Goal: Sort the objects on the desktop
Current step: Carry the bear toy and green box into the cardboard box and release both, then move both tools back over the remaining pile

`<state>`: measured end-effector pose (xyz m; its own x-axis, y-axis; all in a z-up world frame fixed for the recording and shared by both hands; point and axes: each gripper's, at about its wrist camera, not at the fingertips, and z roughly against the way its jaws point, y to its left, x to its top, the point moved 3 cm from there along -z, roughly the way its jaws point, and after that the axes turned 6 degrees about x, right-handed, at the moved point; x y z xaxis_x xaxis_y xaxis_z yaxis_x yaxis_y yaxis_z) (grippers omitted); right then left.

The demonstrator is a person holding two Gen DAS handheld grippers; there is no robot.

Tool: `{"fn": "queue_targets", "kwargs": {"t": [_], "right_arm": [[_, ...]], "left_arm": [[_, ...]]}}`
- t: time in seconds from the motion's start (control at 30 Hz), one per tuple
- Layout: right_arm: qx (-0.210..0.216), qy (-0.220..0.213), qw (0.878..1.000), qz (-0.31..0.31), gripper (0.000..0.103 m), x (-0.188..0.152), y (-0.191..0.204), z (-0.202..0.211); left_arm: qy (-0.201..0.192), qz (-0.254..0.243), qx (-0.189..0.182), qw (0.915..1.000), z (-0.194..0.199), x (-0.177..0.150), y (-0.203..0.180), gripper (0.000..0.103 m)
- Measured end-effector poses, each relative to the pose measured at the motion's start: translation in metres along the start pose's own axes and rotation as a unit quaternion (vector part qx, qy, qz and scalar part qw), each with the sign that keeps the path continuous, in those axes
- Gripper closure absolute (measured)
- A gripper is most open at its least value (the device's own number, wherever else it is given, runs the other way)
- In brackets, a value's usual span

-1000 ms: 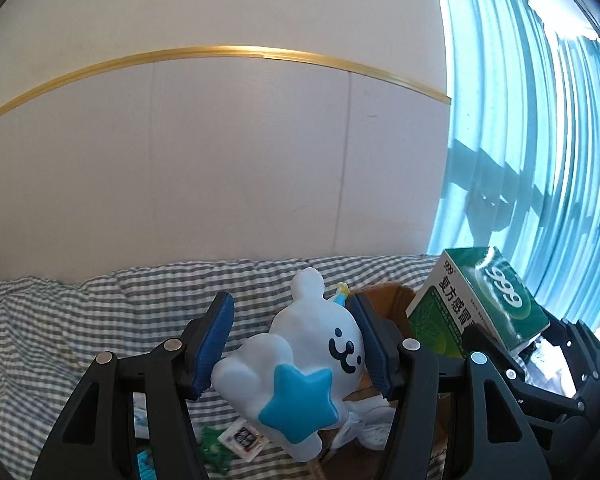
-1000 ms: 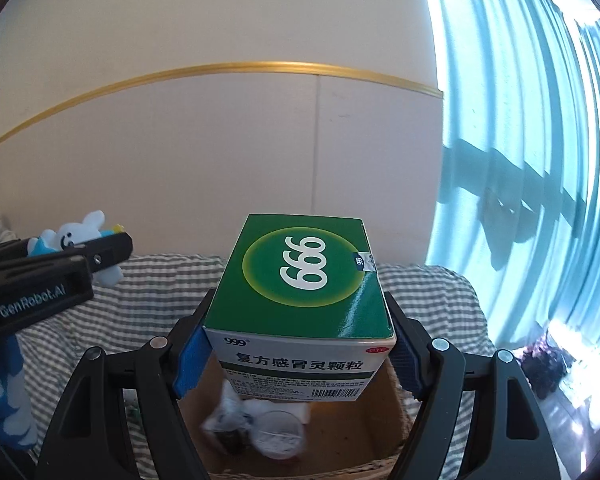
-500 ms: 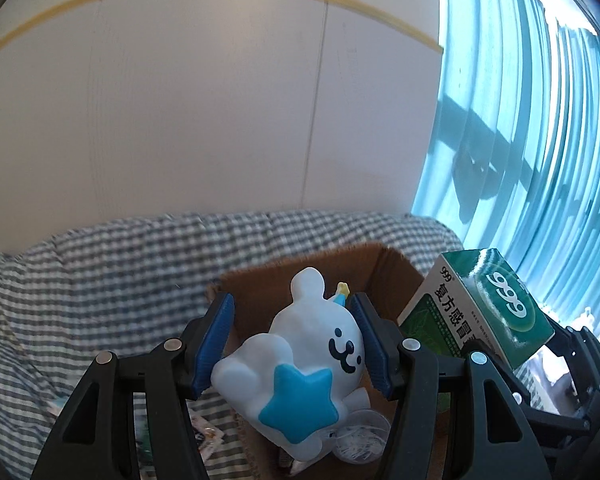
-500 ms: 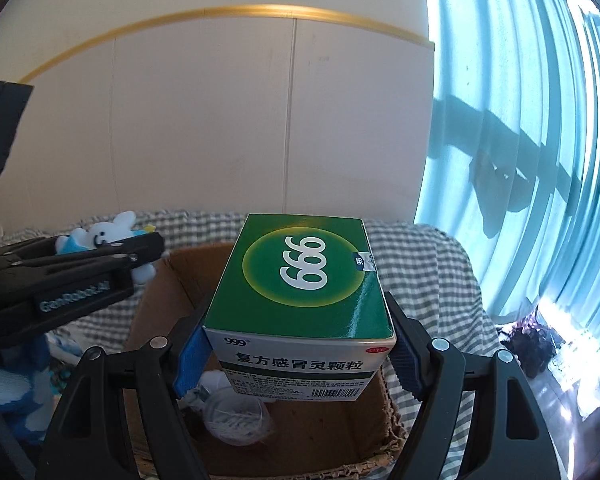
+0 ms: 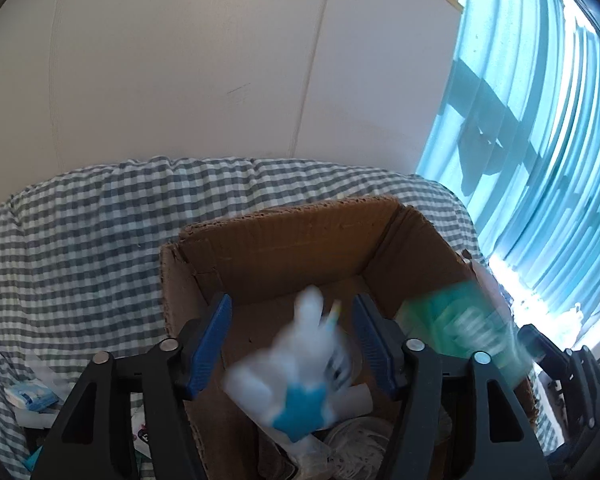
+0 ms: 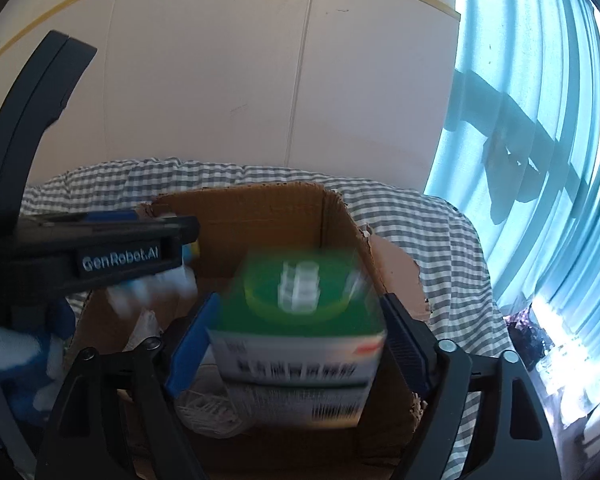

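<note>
Brown cardboard is what both my jaws point into: the open cardboard box stands on the checked cloth that covers the table, near the wall and beside the blue curtain. I am sorting, and this box is where these two things go.

In my left gripper the jaws have just been opening. The white plush toy with its blue star sits between the blue pads but looks blurred, and I see gaps at both sides, so I judge it released and dropping, not held. I let go over the box's mouth so that it falls among the small clear things already at the bottom.

My right gripper has also just been opening its jaws. The green medicine box is between the pads, smeared, with a gap at the left pad; I read it as let go too. I held it flat, label up, over the right half of the cardboard box, apart from the toy, so that the two would not knock together on the way in.

Other small packets lie on the cloth to the left, not yet sorted.
</note>
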<state>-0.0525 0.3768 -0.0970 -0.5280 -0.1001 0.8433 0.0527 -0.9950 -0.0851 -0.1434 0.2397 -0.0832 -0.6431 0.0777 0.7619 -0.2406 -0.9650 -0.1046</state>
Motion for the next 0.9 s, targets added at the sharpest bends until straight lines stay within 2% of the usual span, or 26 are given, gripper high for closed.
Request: {"fn": "queue_targets", "kwargs": {"t": [0.07, 0.3, 0.43, 0.57, 0.63, 0.77, 0.9], "right_arm": [[0.0, -0.009, 1.0, -0.003, 0.015, 0.002, -0.001, 0.004], [0.016, -0.046, 0.998, -0.037, 0.013, 0.015, -0.007, 0.028], [0.023, -0.068, 0.996, -0.05, 0.01, 0.025, -0.006, 0.045], [0.025, -0.091, 0.994, -0.05, 0.0, 0.035, 0.002, 0.062], [0.036, -0.101, 0.993, -0.051, 0.0, 0.041, 0.008, 0.07], [0.05, -0.115, 0.991, -0.05, 0.0, 0.051, 0.02, 0.083], [0.054, -0.125, 0.99, -0.039, 0.0, 0.057, 0.036, 0.094]], "left_arm": [[-0.004, 0.004, 0.0, 1.0, 0.005, 0.003, 0.002, 0.028], [-0.03, 0.018, 0.015, 0.9993, 0.044, 0.012, 0.023, 0.022], [-0.055, 0.023, 0.03, 0.9978, 0.072, 0.017, 0.035, 0.011], [-0.091, 0.024, 0.064, 0.9935, 0.109, 0.021, 0.053, 0.003], [-0.103, 0.026, 0.079, 0.9912, 0.123, 0.023, 0.059, 0.0], [-0.123, 0.032, 0.118, 0.9848, 0.153, 0.022, 0.079, 0.0], [-0.156, 0.036, 0.162, 0.9737, 0.179, 0.016, 0.101, 0.0]]}}
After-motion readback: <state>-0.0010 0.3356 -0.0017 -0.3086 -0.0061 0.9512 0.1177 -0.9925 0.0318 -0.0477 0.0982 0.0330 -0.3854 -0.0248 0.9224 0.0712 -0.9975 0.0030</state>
